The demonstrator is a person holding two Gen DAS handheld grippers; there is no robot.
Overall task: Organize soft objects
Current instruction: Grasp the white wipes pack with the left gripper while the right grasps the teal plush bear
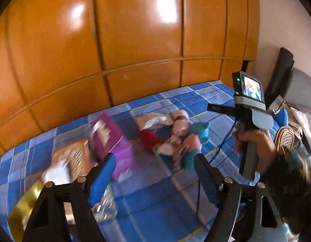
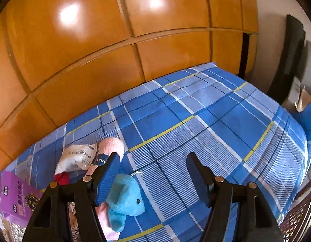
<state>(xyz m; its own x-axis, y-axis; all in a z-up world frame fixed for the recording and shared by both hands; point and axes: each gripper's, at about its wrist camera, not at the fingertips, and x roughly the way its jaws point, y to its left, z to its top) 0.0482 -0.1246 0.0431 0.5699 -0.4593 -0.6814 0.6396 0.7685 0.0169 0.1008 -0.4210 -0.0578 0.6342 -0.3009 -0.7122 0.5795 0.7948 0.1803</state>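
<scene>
- Left gripper (image 1: pixel 155 173): fingers spread wide, nothing between them; it hangs above the bed (image 1: pixel 159 201), aimed toward the pile. This view is motion-blurred.
- Right gripper (image 2: pixel 153 177): fingers likewise spread and empty, held over the plaid sheet.
- Blue plush elephant (image 2: pixel 125 199) lies on the sheet just beside the right gripper's left finger, at the near edge of the pile; whether it touches the pad, cannot tell.
- Behind it: pink rolled towel (image 2: pixel 115 143) with a dark band, white crinkly packet (image 2: pixel 76 157), a red soft item (image 2: pixel 61 178). Purple box (image 2: pixel 14 197) sits further left.
- Handling judgement: the elephant looks light, plush and compressible, not fragile; a pinch across the rounded body should hold better than the floppy ear or trunk.
- Risk: fabric may slip if pinched shallowly.
</scene>
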